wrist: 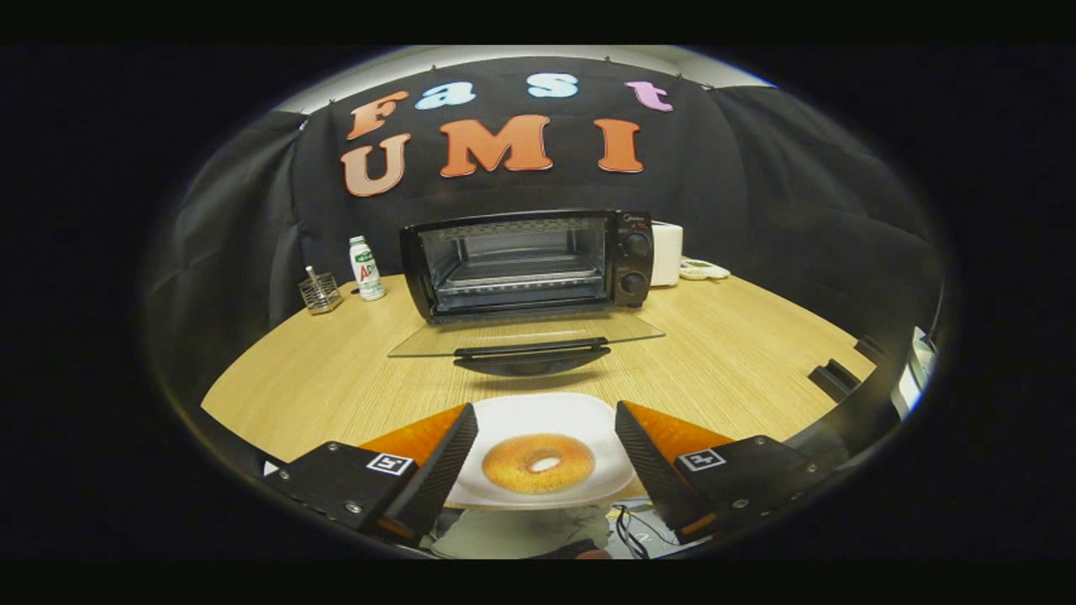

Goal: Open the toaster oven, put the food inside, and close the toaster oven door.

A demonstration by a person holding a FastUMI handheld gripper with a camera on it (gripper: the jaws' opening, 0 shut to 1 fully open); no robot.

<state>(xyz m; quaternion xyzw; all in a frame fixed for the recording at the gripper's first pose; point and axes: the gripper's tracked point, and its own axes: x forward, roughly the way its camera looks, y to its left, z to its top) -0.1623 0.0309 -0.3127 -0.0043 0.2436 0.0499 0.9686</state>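
One bagel (pixel 538 463) lay on a white plate (pixel 588 420), golden-brown and speckled, a flat ring with a small pale hole at its middle. The plate was rounded-square with a shallow rim and sat at the near edge of the wooden bench (pixel 336 378), its near rim reaching that edge. The gripper (pixel 545 458) had its two black fingers (pixel 441 470) spread wide, one on each side of the plate, with the bagel in the gap between them; they held nothing, and whether their inner faces touched the plate's rim could not be told.

Beyond the plate, well apart from the fingers, stood the black toaster oven (pixel 528 262). Its glass door (pixel 525 336) was dropped fully open and lay flat toward the plate, the dark handle (pixel 530 353) at its front edge. Inside, a wire rack (pixel 514 281) and shiny metal walls showed. Two round knobs (pixel 635 262) sat one above the other on the panel right of the cavity.

Left of the oven stood a small white bottle (pixel 366 269) with a green cap, and beside it a little wire basket (pixel 320 292). A white appliance (pixel 667 252) stood just right of the oven.
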